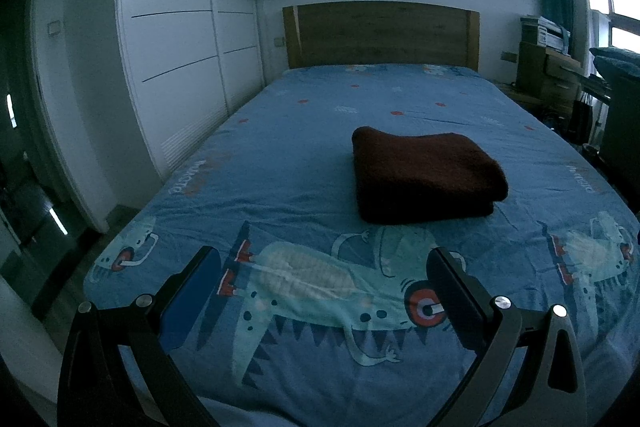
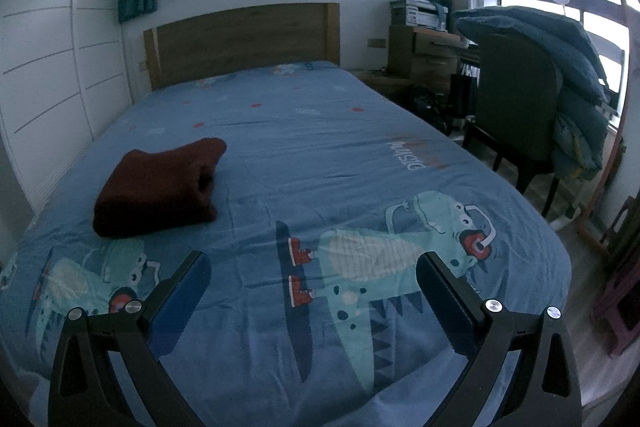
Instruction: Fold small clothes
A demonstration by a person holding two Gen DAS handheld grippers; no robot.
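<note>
Dark red folded garment (image 1: 424,175) lies flat on the bed (image 1: 304,131), mid-mattress, on the blue dinosaur-print sheet. Left gripper (image 1: 324,267) hovers over the near edge, jaws wide, holding nothing. Right gripper (image 2: 312,267) same: jaws wide, nothing held, garment far-left of it, well apart.

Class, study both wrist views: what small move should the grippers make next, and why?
Probably none toward the cloth: it already lies folded in a neat stack on the bed. Both the left gripper and right gripper are open, empty and short of it, so drawing back seems best.
</note>
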